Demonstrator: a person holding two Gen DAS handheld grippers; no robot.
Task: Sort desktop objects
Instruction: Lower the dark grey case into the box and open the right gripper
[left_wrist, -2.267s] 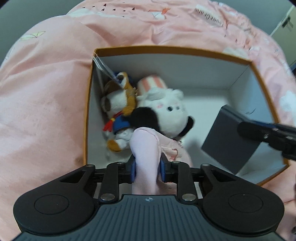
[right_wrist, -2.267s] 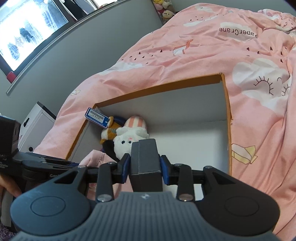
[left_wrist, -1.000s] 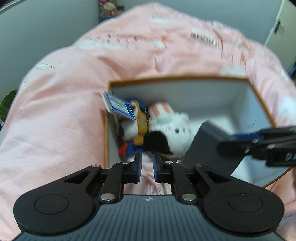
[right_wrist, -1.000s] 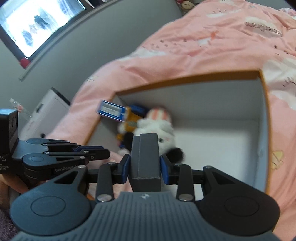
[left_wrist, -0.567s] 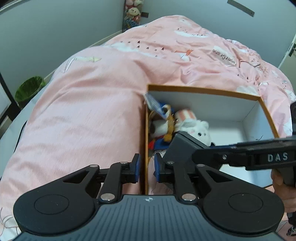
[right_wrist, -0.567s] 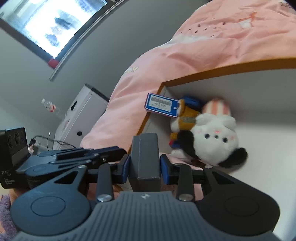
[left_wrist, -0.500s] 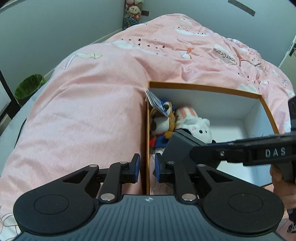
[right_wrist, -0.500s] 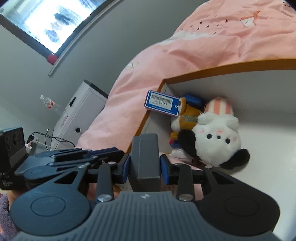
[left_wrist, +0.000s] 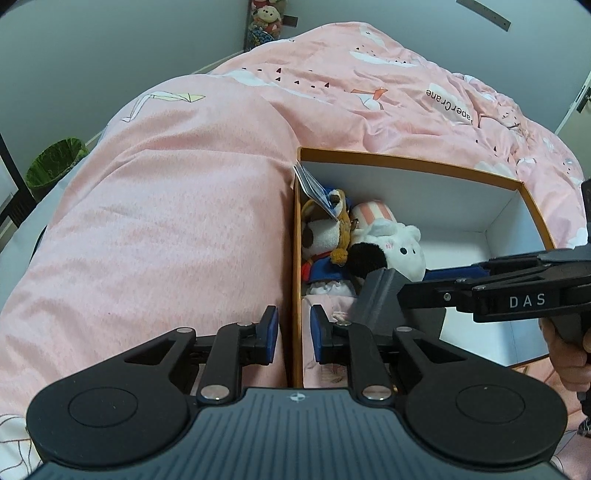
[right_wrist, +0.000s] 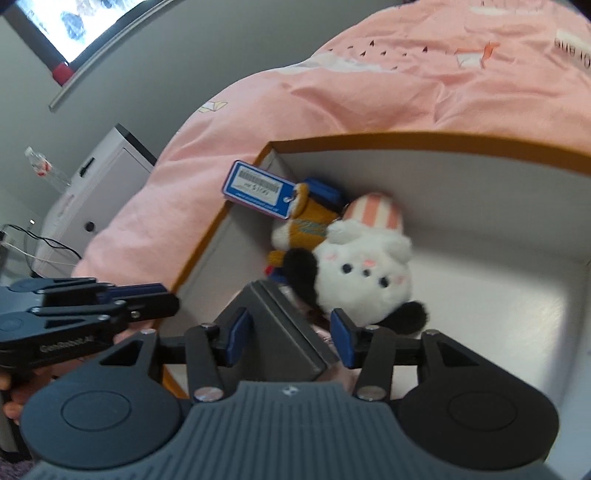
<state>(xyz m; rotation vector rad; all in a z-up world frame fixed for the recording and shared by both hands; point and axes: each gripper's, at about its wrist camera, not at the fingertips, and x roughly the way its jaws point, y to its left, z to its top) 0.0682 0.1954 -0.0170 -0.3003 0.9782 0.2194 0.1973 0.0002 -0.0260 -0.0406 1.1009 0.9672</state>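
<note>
- Letting go with my right gripper (right_wrist: 291, 341): its jaws are opening, and the dark grey box (right_wrist: 280, 332) sits tilted between the blue pads, the right pad clear of it and the left one close alongside.
- That grey box hangs low over the near left corner of the orange-rimmed carton (left_wrist: 406, 159), just in front of the plush toys; I cannot tell whether its underside already rests on anything.
- My left gripper (left_wrist: 293, 334) carries nothing. Its pads stand a little apart, straddling the carton's left wall near the front corner without pressing on it.
- A pale pink soft item (left_wrist: 325, 301) lies in the carton's near left corner, right below the left gripper.
- Further in, the white plush with black ears (right_wrist: 364, 280) lies against the left side, with the brown and blue plush (left_wrist: 323, 240) and its blue price tag (right_wrist: 258, 188) tucked behind it in the far left corner.
- The right half of the carton floor is bare white.
- Beyond the carton, only the pink duvet (left_wrist: 166, 221) shows; I see no loose objects on it from either view.
- My judgement: the sort is well along, with several items boxed and the grey one being dropped in now. Whether anything is left outside the views, I cannot say.
</note>
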